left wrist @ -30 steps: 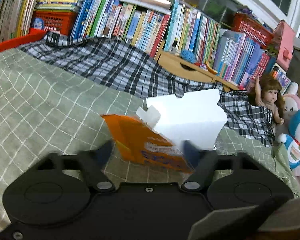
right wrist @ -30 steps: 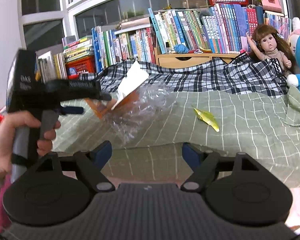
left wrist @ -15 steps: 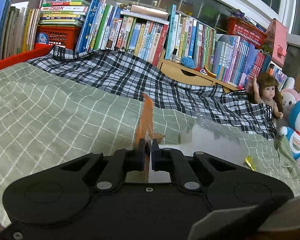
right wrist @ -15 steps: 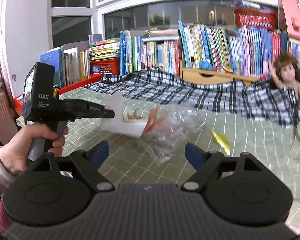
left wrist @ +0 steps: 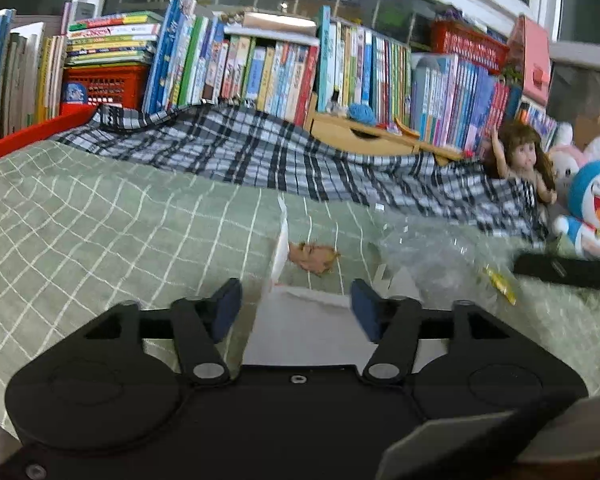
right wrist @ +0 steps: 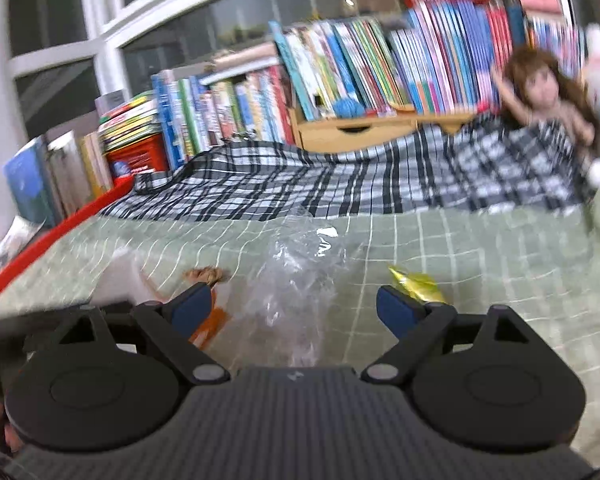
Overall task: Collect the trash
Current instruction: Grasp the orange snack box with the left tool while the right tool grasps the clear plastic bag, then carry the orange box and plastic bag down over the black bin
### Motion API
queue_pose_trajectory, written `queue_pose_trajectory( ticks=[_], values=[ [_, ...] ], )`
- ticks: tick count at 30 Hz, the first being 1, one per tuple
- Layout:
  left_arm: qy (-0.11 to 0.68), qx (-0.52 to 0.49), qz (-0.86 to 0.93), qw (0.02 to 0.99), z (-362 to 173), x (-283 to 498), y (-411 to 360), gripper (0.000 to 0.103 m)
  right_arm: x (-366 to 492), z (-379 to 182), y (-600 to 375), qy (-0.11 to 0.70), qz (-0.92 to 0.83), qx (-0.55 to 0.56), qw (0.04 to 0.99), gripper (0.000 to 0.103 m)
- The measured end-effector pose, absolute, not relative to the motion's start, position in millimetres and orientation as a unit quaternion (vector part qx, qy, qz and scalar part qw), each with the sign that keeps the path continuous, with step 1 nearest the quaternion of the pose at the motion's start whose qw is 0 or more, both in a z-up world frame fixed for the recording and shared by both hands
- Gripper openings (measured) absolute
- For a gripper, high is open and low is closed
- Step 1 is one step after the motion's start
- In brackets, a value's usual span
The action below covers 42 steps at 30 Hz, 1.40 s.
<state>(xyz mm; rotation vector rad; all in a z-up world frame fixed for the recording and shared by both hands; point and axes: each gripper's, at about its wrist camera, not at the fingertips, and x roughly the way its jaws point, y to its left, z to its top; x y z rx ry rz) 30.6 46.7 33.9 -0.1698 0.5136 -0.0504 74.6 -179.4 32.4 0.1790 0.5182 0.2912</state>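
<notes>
Both wrist views sit low and close over the green checked bedspread (left wrist: 100,216) (right wrist: 480,264), looking toward the row of books (left wrist: 260,68) (right wrist: 340,68). They share the clear plastic bag (left wrist: 432,248) (right wrist: 300,280), in front of those books; the right view is blurred.

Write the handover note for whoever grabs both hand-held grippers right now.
Left hand-held gripper: jaws have just been opening, now open; the white paper lies between them, not pinched.
Right hand-held gripper: open, holding nothing, over the clear plastic bag.
All on the green checked bedspread: white paper, orange wrapper beside it, brown scrap, plastic bag, yellow wrapper.
Done: nothing visibly collected.
Left: pick up every piece; no bin is in view.
</notes>
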Motion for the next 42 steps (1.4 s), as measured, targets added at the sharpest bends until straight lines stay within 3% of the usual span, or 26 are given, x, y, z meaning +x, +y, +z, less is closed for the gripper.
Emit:
queue_pose_trajectory(
  ticks=[2,4,5,6,7,9,12,21,42],
  values=[
    [0.258,-0.074,-0.018,0.963,26,33,44,0.078,93,26,-173,0.262,0.138,0.098,0.95,0.094],
    [0.268,-0.072,-0.016,0.961,16,36,43,0.077,109,18,-167,0.272,0.139,0.113,0.946,0.094],
    [0.277,-0.078,-0.02,0.958,12,39,44,0.071,116,13,-164,0.281,0.141,0.12,0.942,0.094],
    [0.288,-0.087,-0.026,0.953,7,41,45,0.057,124,7,-162,0.294,0.142,0.127,0.936,0.091],
    [0.298,-0.1,-0.031,0.949,3,42,46,0.046,128,2,-160,0.306,0.145,0.133,0.931,0.08],
    [0.292,-0.082,-0.009,0.953,2,39,44,0.011,129,-8,-159,0.323,0.148,0.147,0.923,0.062],
    [0.297,-0.1,-0.014,0.95,1,35,49,0.006,111,-10,-160,0.306,0.157,0.139,0.929,0.057],
    [0.276,-0.096,-0.022,0.956,17,4,45,0.004,47,3,-164,0.284,0.18,0.077,0.939,0.054],
    [0.274,-0.054,-0.067,0.958,32,-113,30,0.004,-85,2,-196,0.255,0.189,0.044,0.947,0.054]
  ],
)
